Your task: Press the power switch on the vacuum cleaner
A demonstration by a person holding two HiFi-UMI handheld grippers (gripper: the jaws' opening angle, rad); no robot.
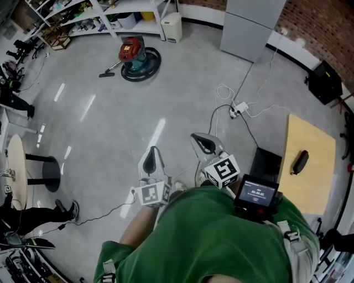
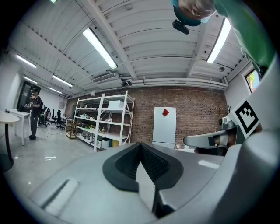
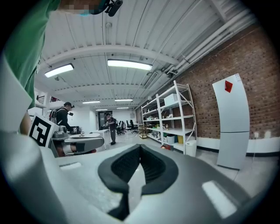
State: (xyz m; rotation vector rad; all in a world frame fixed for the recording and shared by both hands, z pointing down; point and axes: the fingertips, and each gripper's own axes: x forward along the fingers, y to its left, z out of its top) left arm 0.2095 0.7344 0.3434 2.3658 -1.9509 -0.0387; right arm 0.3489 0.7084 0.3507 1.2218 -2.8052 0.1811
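Observation:
The vacuum cleaner [image 1: 130, 51], red on top with a dark round base, stands on the grey floor far ahead, near the shelving; its hose and nozzle [image 1: 109, 69] lie to its left. No switch can be made out at this distance. Both grippers are held close to the person's body, well short of the vacuum cleaner. My left gripper [image 1: 150, 160] is shut with nothing in it, its jaws meeting at the tip [image 2: 141, 144]. My right gripper [image 1: 203, 142] is likewise shut and empty [image 3: 140, 146]. Each points out level into the room.
White shelving [image 1: 119, 11] and a small white bin [image 1: 172, 26] line the far wall, with a grey cabinet [image 1: 249, 27] beside them. A power strip with cables [image 1: 239, 109] lies on the floor ahead right. A wooden table [image 1: 310, 138] stands at right, a round table [image 1: 16, 171] at left.

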